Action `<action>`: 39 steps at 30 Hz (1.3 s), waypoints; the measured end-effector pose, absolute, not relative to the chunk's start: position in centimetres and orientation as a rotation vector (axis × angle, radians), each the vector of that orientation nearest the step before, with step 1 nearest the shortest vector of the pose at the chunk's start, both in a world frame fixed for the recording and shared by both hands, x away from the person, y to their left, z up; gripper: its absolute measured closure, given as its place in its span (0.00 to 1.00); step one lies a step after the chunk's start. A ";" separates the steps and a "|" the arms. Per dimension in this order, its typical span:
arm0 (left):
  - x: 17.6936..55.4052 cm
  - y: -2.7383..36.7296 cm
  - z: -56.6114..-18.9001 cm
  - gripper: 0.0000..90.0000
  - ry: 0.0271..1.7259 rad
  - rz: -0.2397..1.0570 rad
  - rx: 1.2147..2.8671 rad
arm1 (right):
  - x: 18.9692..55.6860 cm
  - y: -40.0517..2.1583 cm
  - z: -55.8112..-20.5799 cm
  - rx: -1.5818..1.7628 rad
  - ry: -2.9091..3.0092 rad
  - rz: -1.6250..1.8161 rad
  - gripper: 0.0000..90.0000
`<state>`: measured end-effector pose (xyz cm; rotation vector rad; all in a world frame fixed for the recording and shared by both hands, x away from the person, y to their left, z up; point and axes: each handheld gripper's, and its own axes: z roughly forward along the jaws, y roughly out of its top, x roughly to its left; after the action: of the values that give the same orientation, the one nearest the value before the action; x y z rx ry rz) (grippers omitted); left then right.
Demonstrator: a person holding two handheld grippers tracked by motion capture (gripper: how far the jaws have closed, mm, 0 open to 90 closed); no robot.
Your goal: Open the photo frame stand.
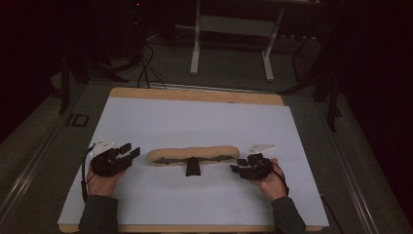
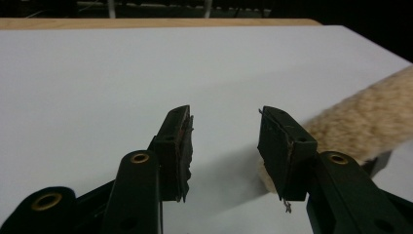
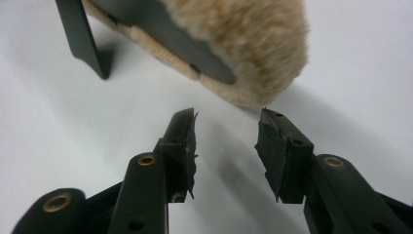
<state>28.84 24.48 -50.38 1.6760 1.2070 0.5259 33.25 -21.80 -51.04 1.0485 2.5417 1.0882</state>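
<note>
A long fleece-covered pad (image 1: 193, 155) lay across the table (image 1: 195, 117), its dark stiff backing and bracket toward the person. The left gripper (image 1: 130, 152) and right gripper (image 1: 237, 168) stood just off the pad's two ends, jaws parted on nothing. The pile looked soft, light and compressible, so the ends, pinched down to the backing, seemed the surest holds.

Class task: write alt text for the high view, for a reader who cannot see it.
A long tan fleecy pad with a dark frame and short black handle lies across a white table. A person's hands hold tongs at either end: the left tongs and the right tongs both stand open, just short of the pad's ends. The room beyond is dark.
</note>
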 end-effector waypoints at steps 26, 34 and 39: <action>29.9 23.4 -51.1 0.80 1.190 0.493 1.715 | 32.6 -21.0 -50.6 1.008 2.528 1.123 1.00; 30.1 22.8 -51.3 0.95 1.176 0.510 1.764 | 32.6 -20.9 -50.6 1.014 2.518 1.129 1.00; 30.1 22.8 -51.3 1.00 1.157 0.492 1.766 | 32.6 -20.9 -50.6 1.023 2.508 1.125 1.00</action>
<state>30.11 22.75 -51.33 1.7656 1.1568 0.4924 32.56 -20.86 -50.63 1.0235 2.5082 1.1253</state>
